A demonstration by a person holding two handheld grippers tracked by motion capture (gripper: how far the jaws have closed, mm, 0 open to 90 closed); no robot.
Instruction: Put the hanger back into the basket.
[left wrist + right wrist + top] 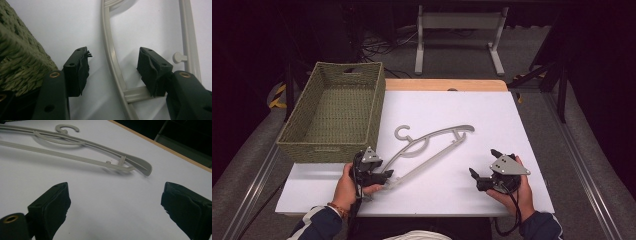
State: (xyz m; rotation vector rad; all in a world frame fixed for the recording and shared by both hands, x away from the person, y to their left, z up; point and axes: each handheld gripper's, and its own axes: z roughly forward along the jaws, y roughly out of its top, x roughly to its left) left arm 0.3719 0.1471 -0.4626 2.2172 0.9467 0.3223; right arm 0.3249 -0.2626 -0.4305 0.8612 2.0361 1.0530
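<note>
- Nearest the person, the left gripper (384, 176) sits low on the white table (492, 120) at the near end of the grey hanger (432, 142), just in front of the basket's near corner.
- In the left gripper view its jaws stand partly apart with the hanger's curved arm (111, 57) running up between them; the pads (81, 72) are not pressing on it, and a gap shows on both sides.
- The left hand (348, 187) wraps the gripper body, its sleeve coming in from the table's near edge.
- The right gripper (484, 167) rests on the table to the right of the hanger, well apart from it, its jaws wide apart with bare table between them.
- The right hand (519, 192) holds it from behind.
- In the right gripper view the hanger (75, 155) lies flat on the table beyond the jaws, its hook (66, 128) at the far side.
- The hanger stretches diagonally across the table, its hook pointing away from the person and lying just beside the basket's right wall.
- The woven green basket (319, 130) stands to the left of the hanger, hanging partly over the table's left edge.
- Past the hanger, a wooden strip (444, 85) edges the far side of the table.
</note>
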